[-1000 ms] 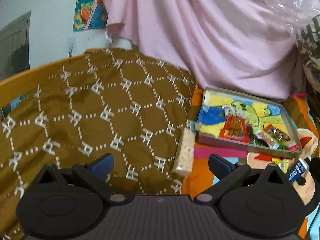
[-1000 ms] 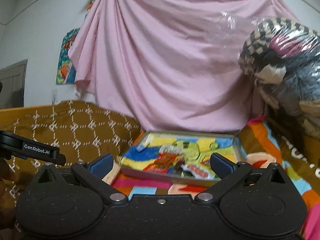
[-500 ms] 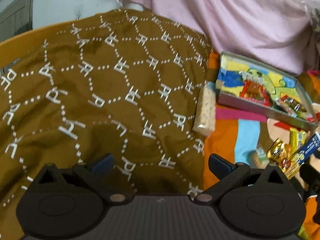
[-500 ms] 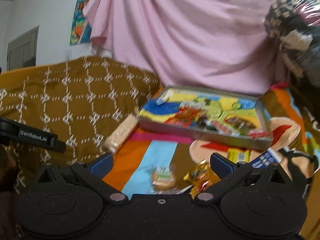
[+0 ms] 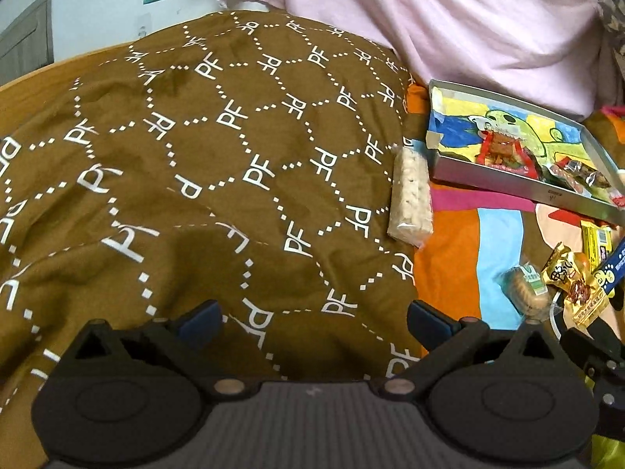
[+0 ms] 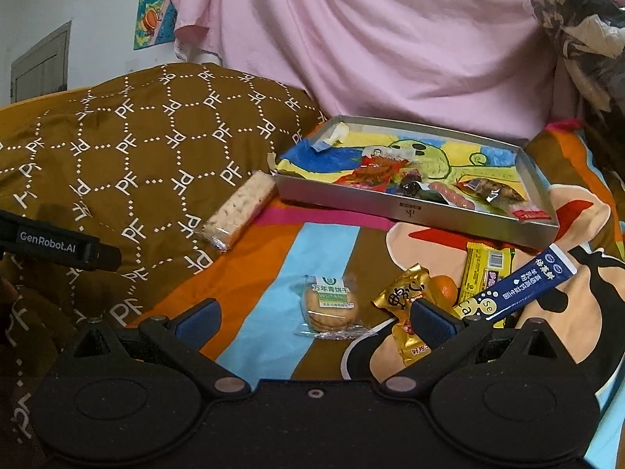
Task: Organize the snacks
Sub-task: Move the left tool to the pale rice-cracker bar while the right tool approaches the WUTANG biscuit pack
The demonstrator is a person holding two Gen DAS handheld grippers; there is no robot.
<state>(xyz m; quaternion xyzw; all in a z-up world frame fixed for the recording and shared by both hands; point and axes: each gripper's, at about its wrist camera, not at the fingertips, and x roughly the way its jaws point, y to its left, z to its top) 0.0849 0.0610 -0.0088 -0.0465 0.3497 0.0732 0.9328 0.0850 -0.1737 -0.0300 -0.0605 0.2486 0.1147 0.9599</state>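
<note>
**Snacks spread over striped bedding beside a metal tray**

Striped cartoon bedding underfoot of everything, with a brown "PF" quilt heaped to the left and a pink curtain hung behind.

Seen from the right wrist: silver tray lying flat on the bedding, lined with a bright drawing and holding a red packet, a small sausage and a few other wrappers too small to name. Spotted nearer than the tray: round biscuit pack lying between the fingers' line of sight, gold candy wrapper just beside it, yellow bar and blue tube further right, the tube leaning across the yellow bar. Partly hidden behind the right finger: the gold wrapper's lower end. Found at the quilt's edge, near the tray's left corner: a long rice-cracker bar.

Seen from the left wrist: mostly quilt, with the rice-cracker bar resting against its hem, the tray and the loose snacks crowded at the right edge. Blue tube only partly shown there.

Left gripper spread wide above the quilt, nothing held. Right gripper likewise spread wide, nothing held, poised over the biscuit pack but apart from it.
</note>
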